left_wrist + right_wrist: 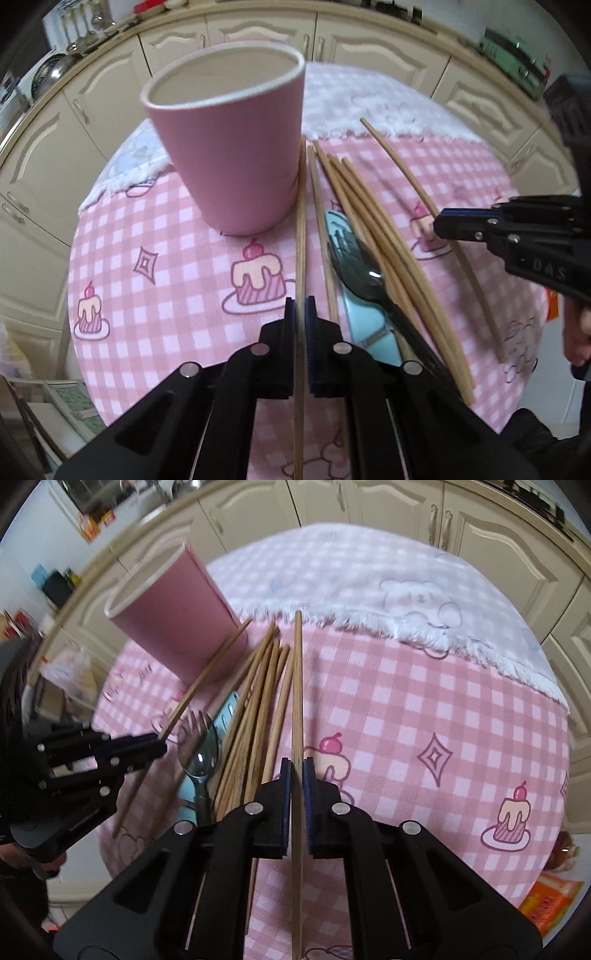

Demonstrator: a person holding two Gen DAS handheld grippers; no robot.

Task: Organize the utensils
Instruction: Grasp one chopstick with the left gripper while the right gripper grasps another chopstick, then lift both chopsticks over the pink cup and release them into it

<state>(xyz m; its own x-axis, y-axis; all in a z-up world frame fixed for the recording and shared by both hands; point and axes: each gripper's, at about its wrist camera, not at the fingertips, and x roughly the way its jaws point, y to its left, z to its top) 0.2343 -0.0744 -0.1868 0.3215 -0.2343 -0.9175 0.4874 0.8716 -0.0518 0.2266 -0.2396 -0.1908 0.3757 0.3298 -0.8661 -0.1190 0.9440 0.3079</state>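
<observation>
My left gripper point(300, 304) is shut on a single wooden chopstick point(301, 221) whose far end lies beside the base of the tall, upright pink cup point(229, 147). My right gripper point(297, 766) is shut on another chopstick point(297, 683) that points toward the white towel. Each gripper shows in the other's view: the right gripper point(437, 223) at the right, the left gripper point(162, 744) at the left. Between them lies a bundle of several chopsticks point(369, 229). A dark translucent spoon and fork point(356, 266) rest on a light blue utensil point(369, 328) beside it.
A pink checked cloth with cake pictures point(166, 258) covers the round table, and a white fringed towel point(369, 590) lies over its far part. Cream cabinets point(258, 33) ring the table. An orange packet point(550, 901) lies beyond the table edge at the lower right.
</observation>
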